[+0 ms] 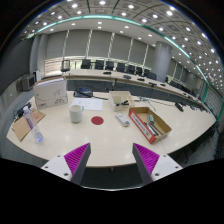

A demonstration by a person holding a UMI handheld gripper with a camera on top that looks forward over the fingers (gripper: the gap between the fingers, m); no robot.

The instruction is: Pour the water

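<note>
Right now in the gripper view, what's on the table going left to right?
Cardboard piece → white box → white cup → red disc → open cardboard box. All of it lies beyond the open gripper, with nothing between its fingers.

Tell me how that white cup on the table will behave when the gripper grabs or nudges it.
The white cup stands upright and looks taller than wide, so a high push would probably tip it. Its smooth round wall may slip between the open gripper's pads. It looks light, though whether it holds water cannot be seen.
</note>
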